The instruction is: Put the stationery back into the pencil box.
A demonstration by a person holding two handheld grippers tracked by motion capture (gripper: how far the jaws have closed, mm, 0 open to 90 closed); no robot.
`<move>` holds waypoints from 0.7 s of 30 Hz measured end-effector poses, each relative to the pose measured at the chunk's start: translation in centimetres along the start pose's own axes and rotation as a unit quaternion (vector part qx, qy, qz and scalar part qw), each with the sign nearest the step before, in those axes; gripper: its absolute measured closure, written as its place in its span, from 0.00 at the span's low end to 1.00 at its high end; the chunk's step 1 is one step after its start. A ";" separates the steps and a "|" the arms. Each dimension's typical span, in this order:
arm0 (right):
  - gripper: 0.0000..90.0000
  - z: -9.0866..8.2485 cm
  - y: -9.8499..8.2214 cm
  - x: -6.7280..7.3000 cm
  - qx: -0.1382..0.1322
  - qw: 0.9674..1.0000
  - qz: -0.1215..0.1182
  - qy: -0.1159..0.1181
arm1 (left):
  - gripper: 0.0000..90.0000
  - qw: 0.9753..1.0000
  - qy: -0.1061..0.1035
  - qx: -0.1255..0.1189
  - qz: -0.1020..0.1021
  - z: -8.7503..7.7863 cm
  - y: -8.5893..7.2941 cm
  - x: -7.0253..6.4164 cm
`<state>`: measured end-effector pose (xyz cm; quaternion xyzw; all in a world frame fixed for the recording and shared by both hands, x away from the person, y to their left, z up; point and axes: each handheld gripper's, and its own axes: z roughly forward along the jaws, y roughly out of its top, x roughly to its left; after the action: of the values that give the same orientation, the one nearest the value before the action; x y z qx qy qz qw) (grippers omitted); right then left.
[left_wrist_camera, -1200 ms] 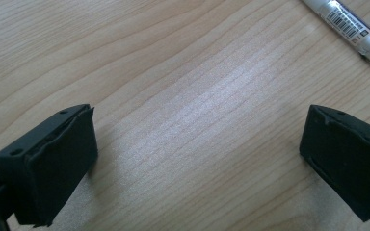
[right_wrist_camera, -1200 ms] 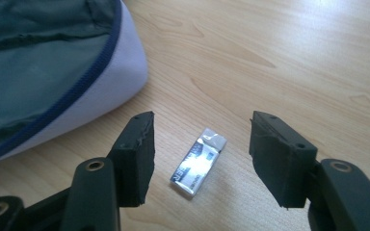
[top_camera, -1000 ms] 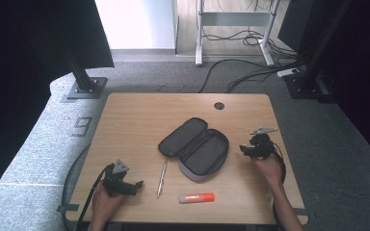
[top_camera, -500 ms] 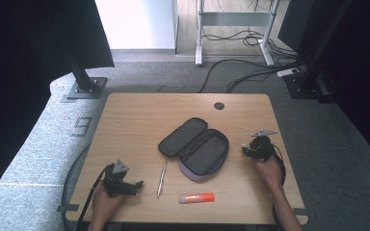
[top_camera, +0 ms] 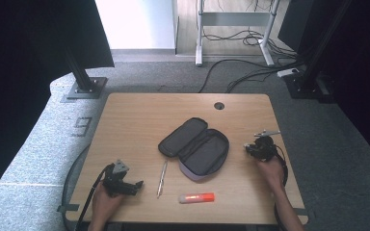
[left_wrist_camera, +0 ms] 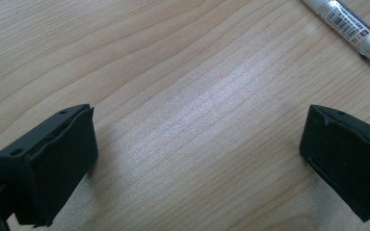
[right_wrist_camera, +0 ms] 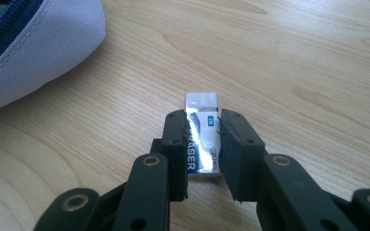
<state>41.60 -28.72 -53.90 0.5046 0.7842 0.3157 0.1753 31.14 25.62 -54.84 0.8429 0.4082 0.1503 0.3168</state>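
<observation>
**Right of the pencil case, an eraser caught in the jaws**

On the light wooden table [top_camera: 139, 120], everything sits around the open grey fabric pencil case [top_camera: 195, 149], which lies unzipped at the middle with its dark lining showing. Left of the case, well apart from it, the left gripper [top_camera: 136, 184] rests low over bare wood, its jaws standing wide apart with nothing between them. Right of the case, near the table's edge, the right gripper [top_camera: 248, 147] points toward it; its jaws have just been closing and now clamp a small white rectangular eraser in a blue-and-silver printed sleeve [right_wrist_camera: 203, 134], both pads pressing its long sides while it lies on the wood. In front of the case lies an orange marker with a pale end [top_camera: 196, 198]. A slim silver pen with a clear barrel [top_camera: 161, 178] lies between the case and the left gripper.
</observation>
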 end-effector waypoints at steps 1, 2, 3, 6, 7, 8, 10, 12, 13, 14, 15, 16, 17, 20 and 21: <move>0.79 -0.1 0.0 0.0 -0.001 1.000 0.001 0.002 | 0.00 1.000 0.000 0.000 0.000 0.0 0.0 0.0; 0.79 -0.2 0.0 0.0 -0.002 1.000 0.002 0.004 | 0.00 1.000 0.000 0.000 0.000 0.0 0.0 0.0; 0.79 -0.4 0.1 -0.1 -0.004 1.000 0.000 0.003 | 0.00 1.000 0.000 0.000 0.000 0.0 0.0 0.0; 0.79 -1.0 0.3 0.0 -0.009 1.000 -0.001 0.007 | 0.00 1.000 0.000 0.000 0.000 0.0 0.0 0.0; 0.79 -1.2 0.4 0.0 -0.010 1.000 -0.001 0.009 | 0.00 1.000 0.000 0.000 0.000 0.0 0.0 0.0; 0.79 -1.4 0.5 0.0 -0.011 1.000 -0.003 0.012 | 0.00 1.000 0.000 0.000 0.000 0.0 0.0 0.0; 0.79 -1.7 0.7 0.1 -0.012 1.000 -0.006 0.017 | 0.00 1.000 0.000 0.000 0.000 0.0 0.0 0.0; 0.79 -2.1 0.9 0.3 -0.013 1.000 -0.011 0.017 | 0.00 1.000 0.000 0.000 0.000 0.0 0.0 0.0; 0.79 -2.1 0.9 0.3 -0.013 1.000 -0.011 0.017 | 0.00 1.000 0.000 0.000 0.000 0.0 0.0 0.0; 0.79 -2.4 1.2 0.4 -0.016 1.000 -0.013 0.020 | 0.00 1.000 0.000 0.000 0.000 0.0 0.0 0.0; 0.79 -2.6 1.3 0.5 -0.016 1.000 -0.015 0.021 | 0.00 1.000 0.000 0.000 0.000 0.0 0.0 0.0; 0.79 -2.8 1.4 0.6 -0.017 0.999 -0.019 0.021 | 0.00 1.000 0.000 0.000 0.000 0.0 0.0 0.0; 0.79 -3.0 1.5 0.7 -0.018 0.999 -0.021 0.021 | 0.00 1.000 0.000 0.000 0.000 0.0 0.0 0.0; 0.79 -3.5 1.9 1.0 -0.022 0.999 -0.026 0.025 | 0.00 1.000 0.000 -0.001 0.000 0.0 0.0 0.0; 0.79 -3.7 2.0 1.1 -0.024 0.999 -0.028 0.026 | 0.00 1.000 0.000 0.000 0.000 0.0 0.0 0.0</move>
<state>40.32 -28.34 -49.79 0.4698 0.7946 0.3425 0.1751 31.14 25.62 -54.84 0.8429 0.4081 0.1504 0.3168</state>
